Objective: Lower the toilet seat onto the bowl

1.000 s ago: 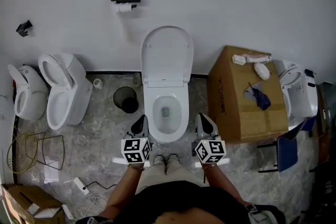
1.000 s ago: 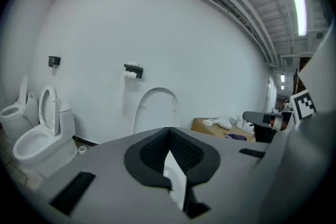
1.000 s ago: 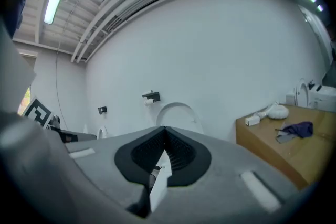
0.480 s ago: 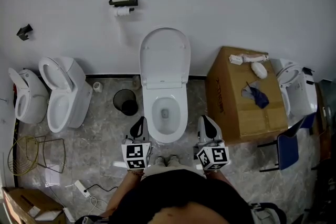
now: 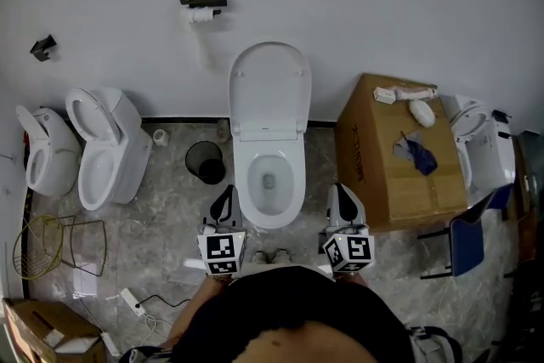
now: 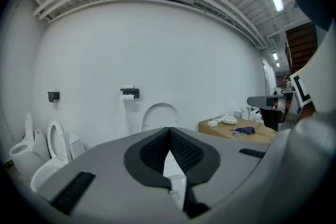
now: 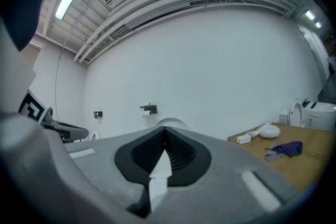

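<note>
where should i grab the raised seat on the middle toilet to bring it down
Probably the upper side rim of the seat, near its rounded top, coming from the front. It stands upright by the wall, hinged at the back of the bowl, so that thin edge is exposed and farthest from the hinge. The right gripper is shut and must open first.

Grey floor (image 5: 161, 227) carries toilet (image 5: 270, 144), bin (image 5: 205, 161) (black), box (image 5: 395, 187).

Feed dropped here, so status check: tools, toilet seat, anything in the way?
Left tool, right tool shut, empty, beside the bowl. Seat upright at the wall. Nothing blocking.
</note>
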Action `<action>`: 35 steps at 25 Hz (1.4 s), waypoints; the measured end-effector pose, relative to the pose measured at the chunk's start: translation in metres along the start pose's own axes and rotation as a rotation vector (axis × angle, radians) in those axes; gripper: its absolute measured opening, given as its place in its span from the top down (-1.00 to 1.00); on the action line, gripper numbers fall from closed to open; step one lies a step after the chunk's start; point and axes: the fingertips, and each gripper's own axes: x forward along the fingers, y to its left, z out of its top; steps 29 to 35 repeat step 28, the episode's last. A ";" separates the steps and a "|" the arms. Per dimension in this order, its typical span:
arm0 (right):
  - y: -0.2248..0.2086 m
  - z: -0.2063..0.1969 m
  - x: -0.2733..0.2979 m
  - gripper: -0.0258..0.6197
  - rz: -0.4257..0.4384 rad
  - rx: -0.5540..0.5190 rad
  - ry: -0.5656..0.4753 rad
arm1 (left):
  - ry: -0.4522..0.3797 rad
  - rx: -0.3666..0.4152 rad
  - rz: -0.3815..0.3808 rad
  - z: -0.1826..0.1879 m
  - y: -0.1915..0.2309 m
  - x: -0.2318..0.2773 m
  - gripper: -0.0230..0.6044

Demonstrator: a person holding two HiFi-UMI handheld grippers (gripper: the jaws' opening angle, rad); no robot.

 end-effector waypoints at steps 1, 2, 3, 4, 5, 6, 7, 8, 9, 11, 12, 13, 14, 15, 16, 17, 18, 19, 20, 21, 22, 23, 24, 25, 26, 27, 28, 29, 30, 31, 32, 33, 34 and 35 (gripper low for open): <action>0.000 0.000 0.000 0.90 -0.001 -0.002 0.002 | -0.002 -0.004 -0.002 0.000 -0.001 0.001 0.92; 0.000 0.000 0.000 0.90 0.001 -0.002 0.002 | -0.001 -0.008 -0.003 0.000 -0.002 0.001 0.92; 0.001 0.001 0.001 0.90 0.003 0.000 0.003 | 0.001 -0.009 -0.003 -0.001 -0.002 0.002 0.92; 0.002 0.001 0.001 0.91 0.006 0.001 0.004 | 0.004 -0.008 -0.003 -0.001 -0.002 0.002 0.92; 0.003 0.002 0.001 0.91 0.009 0.000 0.006 | 0.006 -0.007 -0.002 -0.002 -0.002 0.003 0.92; 0.004 0.003 0.002 0.91 0.013 0.000 0.008 | 0.010 -0.006 -0.002 -0.002 -0.002 0.003 0.92; 0.005 0.003 0.002 0.90 0.017 -0.002 0.009 | 0.015 -0.005 -0.002 -0.003 -0.002 0.003 0.92; 0.005 0.004 0.003 0.90 0.018 -0.002 0.008 | 0.020 -0.005 0.000 -0.004 -0.001 0.003 0.92; 0.004 0.003 0.003 0.91 0.016 -0.004 0.006 | 0.024 -0.007 0.004 -0.005 -0.001 0.003 0.92; 0.002 0.002 0.003 0.91 0.014 -0.006 0.007 | 0.050 -0.012 0.013 -0.010 0.000 0.003 0.92; 0.002 0.001 0.003 0.90 0.015 -0.007 0.008 | 0.059 -0.013 0.015 -0.011 0.001 0.002 0.92; 0.002 0.001 0.003 0.91 0.017 -0.007 0.008 | 0.058 -0.012 0.015 -0.011 0.001 0.002 0.92; 0.002 0.001 0.003 0.91 0.019 -0.007 0.008 | 0.049 -0.010 0.016 -0.009 0.001 0.003 0.92; 0.003 0.001 0.004 0.91 0.021 -0.007 0.009 | 0.038 -0.009 0.015 -0.008 0.001 0.004 0.92; 0.003 0.001 0.004 0.91 0.022 -0.008 0.010 | 0.033 -0.009 0.013 -0.007 0.000 0.004 0.92; 0.004 0.000 0.004 0.90 0.023 -0.009 0.012 | 0.036 -0.010 0.011 -0.008 0.000 0.004 0.92; 0.004 -0.001 0.003 0.90 0.023 -0.010 0.015 | 0.042 -0.012 0.011 -0.009 0.000 0.003 0.92; 0.004 -0.002 0.003 0.91 0.024 -0.010 0.018 | 0.047 -0.014 0.012 -0.010 0.000 0.003 0.92; 0.004 -0.003 0.004 0.90 0.024 -0.010 0.020 | 0.051 -0.014 0.015 -0.010 0.000 0.002 0.92; 0.004 -0.003 0.004 0.90 0.024 -0.009 0.021 | 0.050 -0.013 0.020 -0.011 0.001 0.002 0.92; 0.004 -0.004 0.004 0.90 0.024 -0.008 0.023 | 0.047 -0.012 0.027 -0.011 0.002 0.001 0.92; 0.003 -0.005 0.005 0.91 0.025 -0.007 0.024 | 0.046 -0.012 0.032 -0.012 0.003 0.001 0.92; 0.003 -0.006 0.005 0.90 0.027 -0.007 0.023 | 0.048 -0.012 0.036 -0.013 0.004 0.002 0.92; 0.002 -0.005 0.006 0.90 0.031 -0.007 0.018 | 0.048 -0.013 0.039 -0.014 0.004 0.002 0.92; 0.002 -0.005 0.006 0.90 0.034 -0.006 0.013 | 0.046 -0.014 0.042 -0.015 0.004 0.003 0.92; 0.002 -0.005 0.007 0.91 0.037 -0.005 0.010 | 0.044 -0.013 0.044 -0.015 0.005 0.004 0.92; 0.003 -0.005 0.007 0.90 0.039 -0.004 0.008 | 0.043 -0.012 0.046 -0.015 0.005 0.005 0.92; 0.003 -0.005 0.007 0.90 0.039 -0.004 0.008 | 0.043 -0.012 0.046 -0.015 0.005 0.005 0.92; 0.003 -0.005 0.007 0.90 0.039 -0.004 0.008 | 0.043 -0.012 0.046 -0.015 0.005 0.005 0.92; 0.003 -0.005 0.007 0.90 0.039 -0.004 0.008 | 0.043 -0.012 0.046 -0.015 0.005 0.005 0.92; 0.003 -0.005 0.007 0.90 0.039 -0.004 0.008 | 0.043 -0.012 0.046 -0.015 0.005 0.005 0.92; 0.003 -0.005 0.007 0.90 0.039 -0.004 0.008 | 0.043 -0.012 0.046 -0.015 0.005 0.005 0.92; 0.003 -0.005 0.007 0.90 0.039 -0.004 0.008 | 0.043 -0.012 0.046 -0.015 0.005 0.005 0.92; 0.003 -0.005 0.007 0.90 0.039 -0.004 0.008 | 0.043 -0.012 0.046 -0.015 0.005 0.005 0.92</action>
